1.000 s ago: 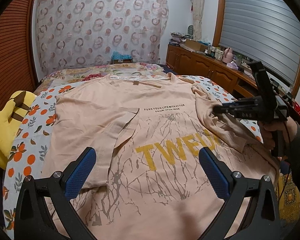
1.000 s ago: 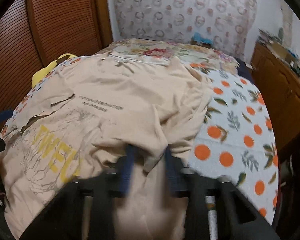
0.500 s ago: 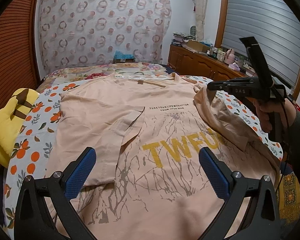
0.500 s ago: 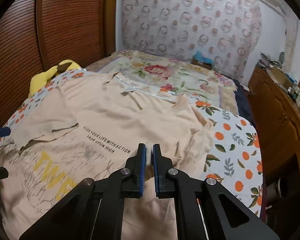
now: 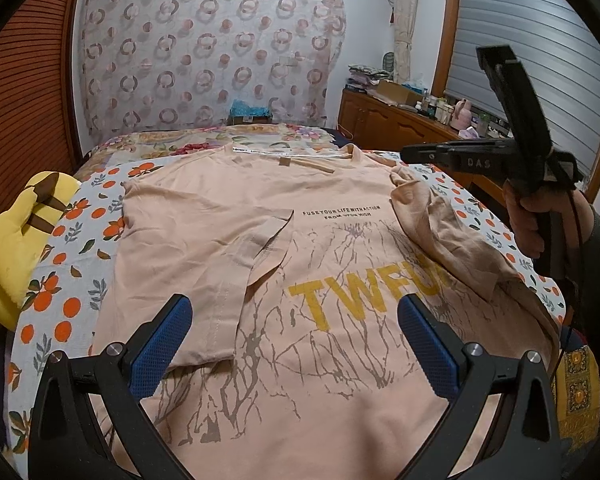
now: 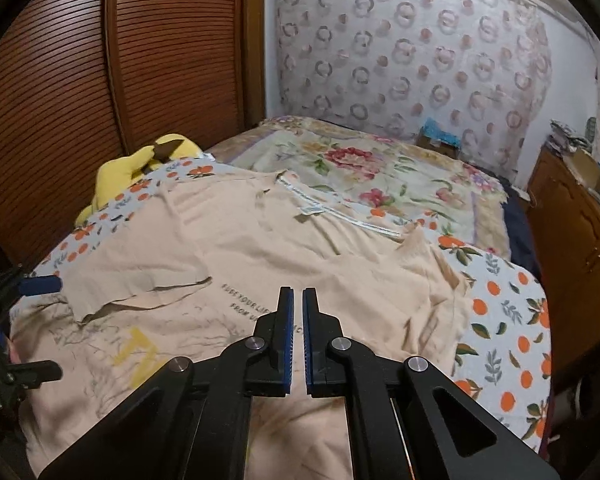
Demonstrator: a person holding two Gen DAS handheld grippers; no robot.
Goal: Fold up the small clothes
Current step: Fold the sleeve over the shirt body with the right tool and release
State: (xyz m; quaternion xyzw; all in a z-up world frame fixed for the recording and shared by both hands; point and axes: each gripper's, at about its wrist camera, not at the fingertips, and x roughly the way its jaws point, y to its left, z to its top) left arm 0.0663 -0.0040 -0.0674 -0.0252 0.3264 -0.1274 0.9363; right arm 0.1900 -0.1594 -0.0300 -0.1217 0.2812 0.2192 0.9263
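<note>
The peach T-shirt (image 5: 332, 280) on the bed (image 5: 72, 272) reads "TWFU" and "FUSE YOUR LIFE WITH ACTION"; left gripper (image 5: 294, 340) jaws spread, right gripper (image 6: 294, 300) jaws nearly together, holding nothing.

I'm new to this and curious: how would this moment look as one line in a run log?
step: fold sleeves | left gripper: open, low over shirt | right gripper: nearly shut, empty, raised | left sleeve: folded in | right sleeve: bunched

Left gripper (image 5: 294, 326): jaws wide apart, blue pads (image 5: 162, 346) facing each other, nothing between them, pointing forward and slightly down. Right gripper (image 6: 294, 304): pads nearly together with a thin gap, nothing in it, raised and roughly level. Right hand (image 5: 534, 220) wrapped around its handle.
</note>
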